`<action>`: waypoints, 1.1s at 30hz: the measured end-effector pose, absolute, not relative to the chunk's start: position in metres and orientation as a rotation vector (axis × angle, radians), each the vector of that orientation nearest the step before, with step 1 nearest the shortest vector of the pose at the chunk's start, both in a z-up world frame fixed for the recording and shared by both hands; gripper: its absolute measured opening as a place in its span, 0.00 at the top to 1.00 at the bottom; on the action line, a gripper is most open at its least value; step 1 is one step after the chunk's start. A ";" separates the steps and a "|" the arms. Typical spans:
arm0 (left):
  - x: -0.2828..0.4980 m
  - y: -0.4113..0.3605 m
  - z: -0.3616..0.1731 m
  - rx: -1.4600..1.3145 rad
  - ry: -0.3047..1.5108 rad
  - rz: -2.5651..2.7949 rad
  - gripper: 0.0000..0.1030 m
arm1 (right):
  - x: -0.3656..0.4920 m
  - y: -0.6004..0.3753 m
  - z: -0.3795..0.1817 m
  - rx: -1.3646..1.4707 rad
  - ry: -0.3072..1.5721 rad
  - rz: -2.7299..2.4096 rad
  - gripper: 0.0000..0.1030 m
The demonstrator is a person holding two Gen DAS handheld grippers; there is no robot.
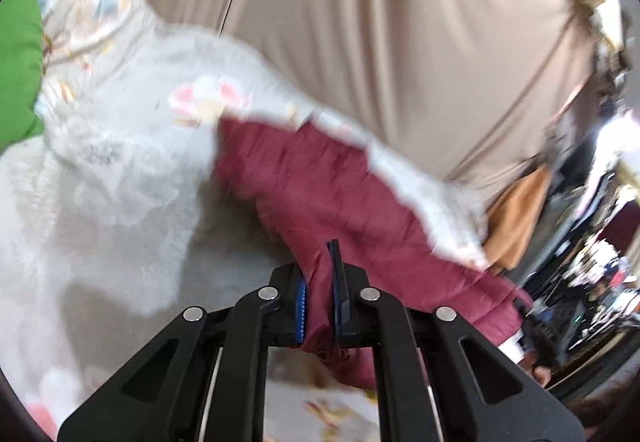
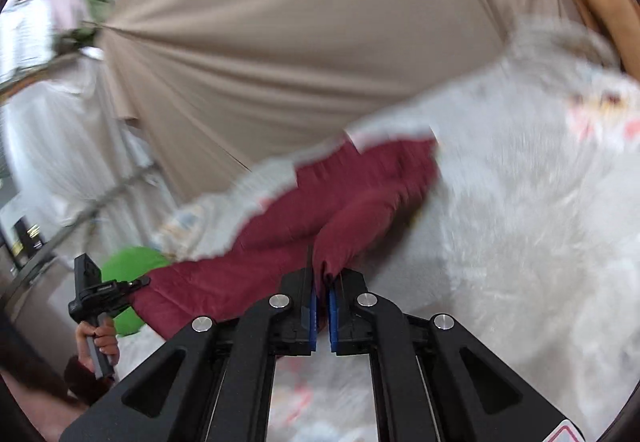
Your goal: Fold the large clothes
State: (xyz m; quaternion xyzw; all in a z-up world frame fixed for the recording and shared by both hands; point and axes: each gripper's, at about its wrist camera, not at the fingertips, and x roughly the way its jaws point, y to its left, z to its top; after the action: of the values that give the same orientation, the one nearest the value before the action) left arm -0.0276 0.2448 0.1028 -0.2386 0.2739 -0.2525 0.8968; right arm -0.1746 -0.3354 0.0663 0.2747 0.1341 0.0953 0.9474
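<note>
Fluffy white blanket (image 1: 100,202) under maroon garment (image 1: 320,194), beige curtain (image 1: 380,42) behind

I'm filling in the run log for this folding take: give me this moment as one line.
left gripper: shut on maroon garment | right gripper: shut on maroon garment | surface: white fluffy blanket | fold: not yet done

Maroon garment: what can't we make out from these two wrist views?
- Left wrist view: the maroon garment is motion-blurred, so its type and outline are unclear; its near end is hidden behind the left gripper.
- Right wrist view: the edge pinched in the right gripper is hidden between the fingers; the garment's far end drops behind the gripper body.
- Both views: the print on the white blanket is too smeared to read.
</note>
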 end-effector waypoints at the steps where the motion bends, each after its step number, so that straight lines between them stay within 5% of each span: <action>1: -0.039 0.249 0.112 -0.512 0.531 -0.536 0.92 | -0.192 -0.333 0.075 0.545 0.231 0.192 0.96; 8: -0.019 0.242 0.155 -0.510 0.412 -0.538 0.91 | -0.178 -0.345 0.126 0.604 0.120 0.187 0.96; 17: 0.167 0.203 0.057 -0.415 0.715 -0.264 0.92 | 0.014 -0.395 0.060 0.779 0.446 -0.024 0.96; 33: 0.228 0.195 -0.039 -0.456 0.833 -0.237 0.88 | 0.102 -0.397 -0.036 0.763 0.673 -0.123 0.97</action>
State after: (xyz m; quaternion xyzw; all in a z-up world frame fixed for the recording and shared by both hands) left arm 0.2276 0.1952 -0.0386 -0.2191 0.4002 -0.1140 0.8825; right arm 0.1019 -0.3973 -0.0360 0.3650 0.3219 -0.0589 0.8716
